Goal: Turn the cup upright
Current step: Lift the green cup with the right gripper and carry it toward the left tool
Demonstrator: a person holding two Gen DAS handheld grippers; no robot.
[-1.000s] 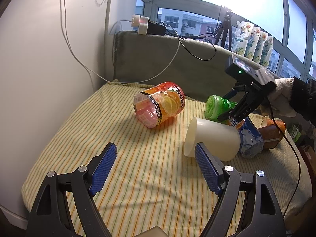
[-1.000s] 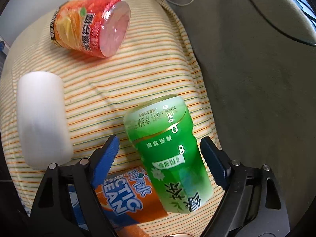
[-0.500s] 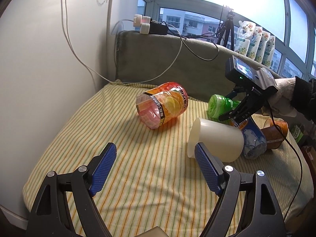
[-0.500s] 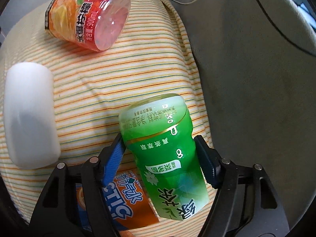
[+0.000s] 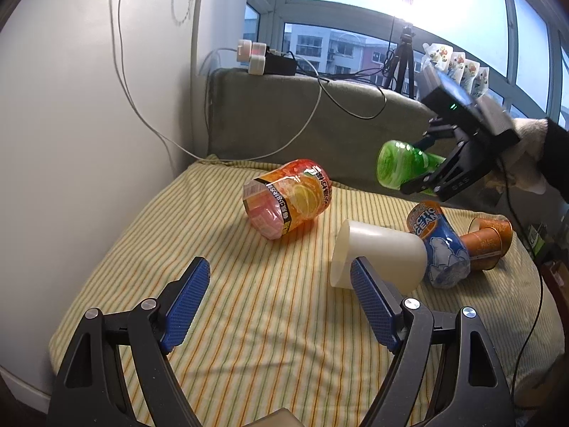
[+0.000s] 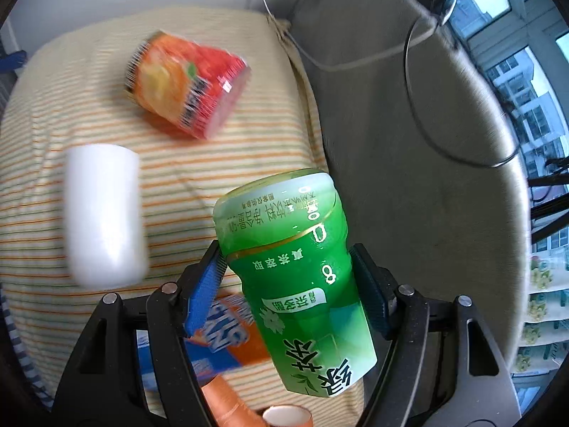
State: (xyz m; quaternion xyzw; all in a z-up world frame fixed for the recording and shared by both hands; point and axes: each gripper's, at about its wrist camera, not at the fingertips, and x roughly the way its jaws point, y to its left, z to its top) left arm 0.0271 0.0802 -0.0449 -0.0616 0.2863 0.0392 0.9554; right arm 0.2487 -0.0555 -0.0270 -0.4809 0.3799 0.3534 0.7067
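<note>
My right gripper (image 6: 288, 277) is shut on a green cup (image 6: 302, 256) and holds it lying sideways in the air above the striped cushion (image 5: 249, 302). The left wrist view shows that gripper (image 5: 423, 163) lifted with the green cup (image 5: 398, 165), its base pointing left. My left gripper (image 5: 277, 295) is open and empty low over the cushion's front. A white cup (image 5: 380, 256) lies on its side just beyond its right finger. An orange-red cup (image 5: 288, 203) lies on its side farther back.
A blue and orange cup (image 5: 439, 245) and a copper cup (image 5: 487, 242) lie on their sides at the cushion's right. A grey backrest (image 5: 302, 121) with cables stands behind. A white wall (image 5: 89, 142) is on the left.
My right gripper closed on the green cup and lifted it off the cushion, which uncovered the blue and orange cup. My left gripper stayed open and hardly moved.
</note>
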